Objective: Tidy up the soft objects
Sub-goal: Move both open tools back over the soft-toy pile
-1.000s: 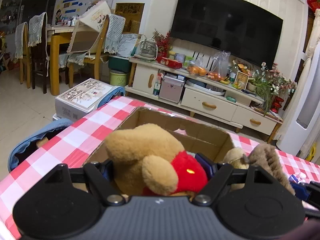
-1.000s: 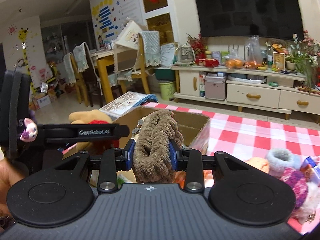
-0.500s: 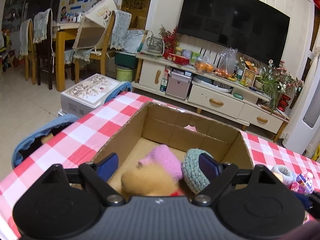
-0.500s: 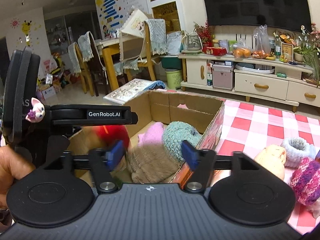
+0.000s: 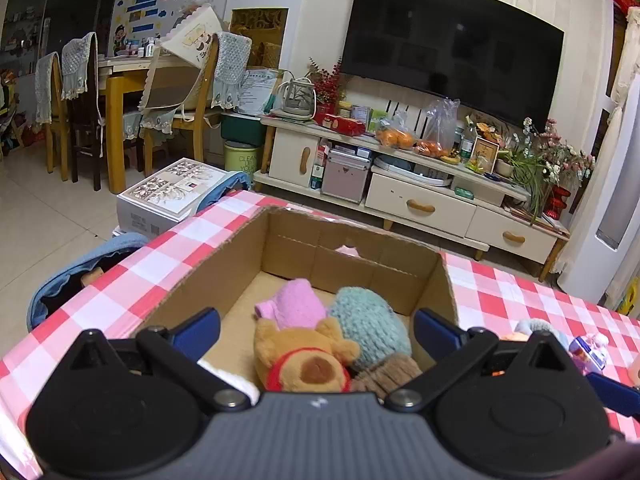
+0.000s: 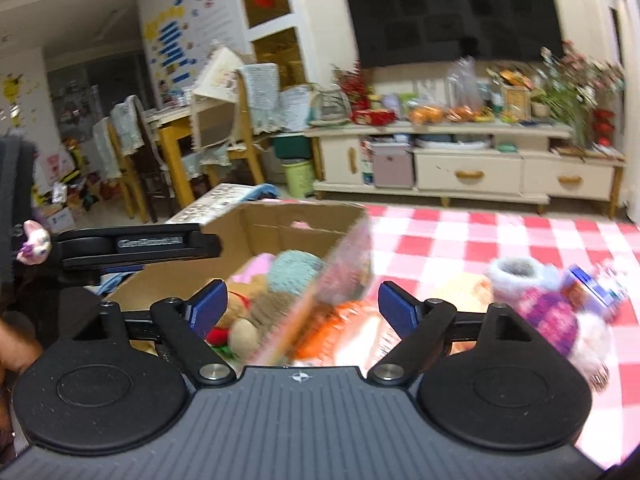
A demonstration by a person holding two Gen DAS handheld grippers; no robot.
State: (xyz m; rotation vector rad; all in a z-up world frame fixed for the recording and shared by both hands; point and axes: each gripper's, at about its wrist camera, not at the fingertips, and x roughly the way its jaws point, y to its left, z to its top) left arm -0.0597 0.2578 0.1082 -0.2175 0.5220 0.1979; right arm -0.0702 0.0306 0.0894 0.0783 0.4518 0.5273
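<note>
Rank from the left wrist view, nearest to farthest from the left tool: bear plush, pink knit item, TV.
From the left tool:
1. bear plush, in the box, between the fingers.
2. pink knit item, deeper in the box.
3. TV, far wall.
</note>
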